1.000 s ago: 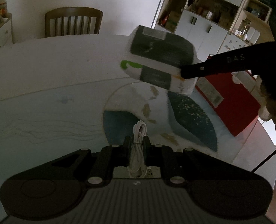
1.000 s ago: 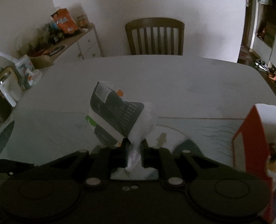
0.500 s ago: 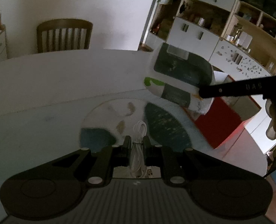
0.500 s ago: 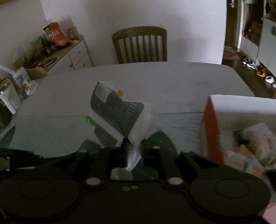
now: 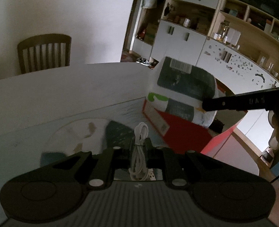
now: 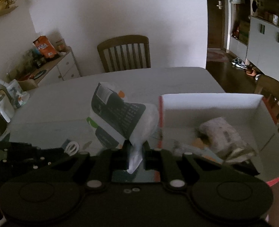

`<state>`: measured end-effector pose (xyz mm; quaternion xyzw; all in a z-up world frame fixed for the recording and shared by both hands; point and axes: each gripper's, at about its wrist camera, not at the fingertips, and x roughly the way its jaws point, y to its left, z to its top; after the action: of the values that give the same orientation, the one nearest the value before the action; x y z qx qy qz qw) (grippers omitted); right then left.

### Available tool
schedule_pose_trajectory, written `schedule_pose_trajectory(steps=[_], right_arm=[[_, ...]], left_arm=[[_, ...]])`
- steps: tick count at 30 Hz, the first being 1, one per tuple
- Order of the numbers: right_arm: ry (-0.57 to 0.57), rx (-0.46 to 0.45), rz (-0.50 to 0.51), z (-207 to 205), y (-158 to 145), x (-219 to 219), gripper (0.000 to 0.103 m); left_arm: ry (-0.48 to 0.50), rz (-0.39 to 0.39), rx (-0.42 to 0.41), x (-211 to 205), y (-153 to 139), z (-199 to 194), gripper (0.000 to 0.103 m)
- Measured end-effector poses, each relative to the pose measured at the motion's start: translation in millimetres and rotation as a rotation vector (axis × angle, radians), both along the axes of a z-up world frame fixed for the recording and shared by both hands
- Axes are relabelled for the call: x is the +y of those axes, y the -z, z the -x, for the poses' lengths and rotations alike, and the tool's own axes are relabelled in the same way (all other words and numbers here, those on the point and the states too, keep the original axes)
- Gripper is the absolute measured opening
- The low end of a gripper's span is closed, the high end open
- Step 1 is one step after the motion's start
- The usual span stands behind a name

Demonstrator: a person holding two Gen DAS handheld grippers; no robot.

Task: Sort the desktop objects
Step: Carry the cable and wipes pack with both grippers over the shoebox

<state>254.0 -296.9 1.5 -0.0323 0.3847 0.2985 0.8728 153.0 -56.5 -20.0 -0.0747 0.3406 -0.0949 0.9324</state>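
Two grippers are loaded at once, each carrying one item toward the red box. From the left wrist view, the left gripper has its jaws drawn in tight on a coiled white cable, whose loops stick up at twelve o'clock from the fingers while its plug end hangs below them. At about two o'clock the tissue pack hangs in the air above the red box, pinched at its lower right corner by the dark finger of the right gripper. The table with its patterned mat lies underneath. From the right wrist view, the right gripper is closed almost fully on a thin flap of the pack's wrapper, and the tissue pack leans up and away toward eleven o'clock. The red box sits at two o'clock, open, with a pale cloth-like bundle and other things inside that are too dim to name. The left gripper and the cable's white loop show low at nine o'clock. The pack looks light and soft, so a hold on the wrapper seam serves, though the smooth film could probably slip or tear if swung. The cable is limp and best held across the bundled middle, as it is.
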Motion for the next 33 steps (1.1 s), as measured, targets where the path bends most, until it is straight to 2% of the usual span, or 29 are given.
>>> schedule_pose_trajectory(steps=[21,33], right_arm=[[0.028,-0.025,0.011,-47,-10,-119,0.011],[0.055,0.002,0.037,-70,1,-164,0.012]], left_arm=[[0.059,-0.050,-0.024,-111,-16,-55,0.012],[0.094,-0.086,0.013,-147,-8,-98,0.012]])
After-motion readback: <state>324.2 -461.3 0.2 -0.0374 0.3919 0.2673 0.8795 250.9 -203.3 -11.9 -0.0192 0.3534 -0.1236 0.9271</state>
